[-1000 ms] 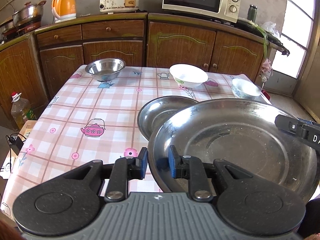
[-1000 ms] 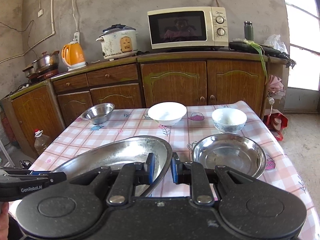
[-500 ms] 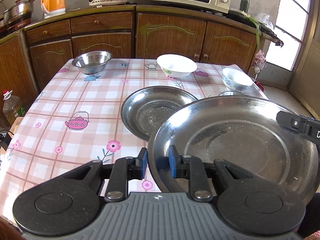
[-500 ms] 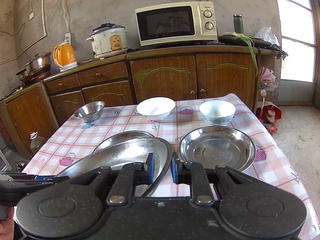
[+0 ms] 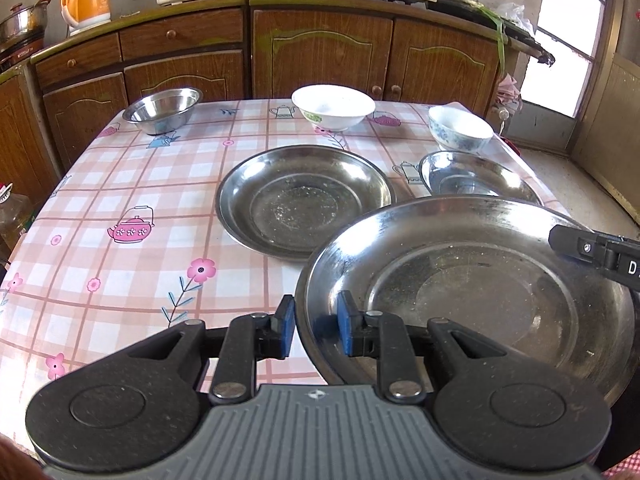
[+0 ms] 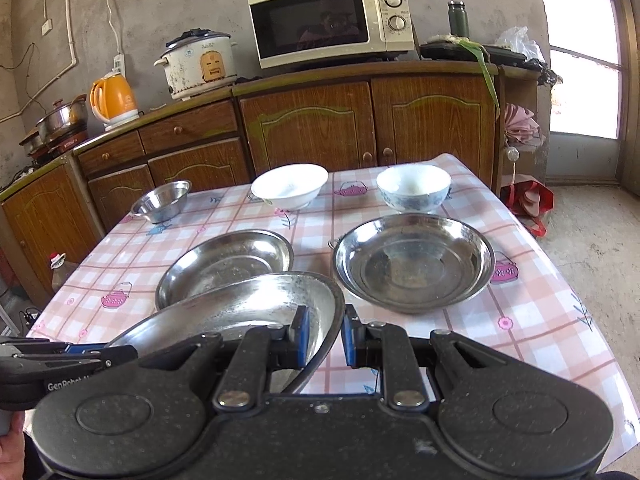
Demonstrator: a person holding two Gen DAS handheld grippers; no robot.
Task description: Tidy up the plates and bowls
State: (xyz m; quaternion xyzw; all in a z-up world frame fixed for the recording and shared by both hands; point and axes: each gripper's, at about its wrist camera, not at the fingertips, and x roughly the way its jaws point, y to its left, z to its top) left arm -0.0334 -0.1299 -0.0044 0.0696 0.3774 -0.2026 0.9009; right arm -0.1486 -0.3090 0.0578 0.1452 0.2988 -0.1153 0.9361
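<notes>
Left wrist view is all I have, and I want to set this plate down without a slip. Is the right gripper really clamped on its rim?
Observer: Yes. The right wrist view shows the right gripper with its blue pads on either side of the held plate rim, one inside and one outside.
Operator: The plate behind it on the right is half hidden for me. Is there anything in it?
Observer: The right plate shows whole there. It holds nothing but a few specks.
Operator: Is it near the table's edge?
Observer: No. It lies flat with tablecloth showing all along its near and right sides.
</notes>
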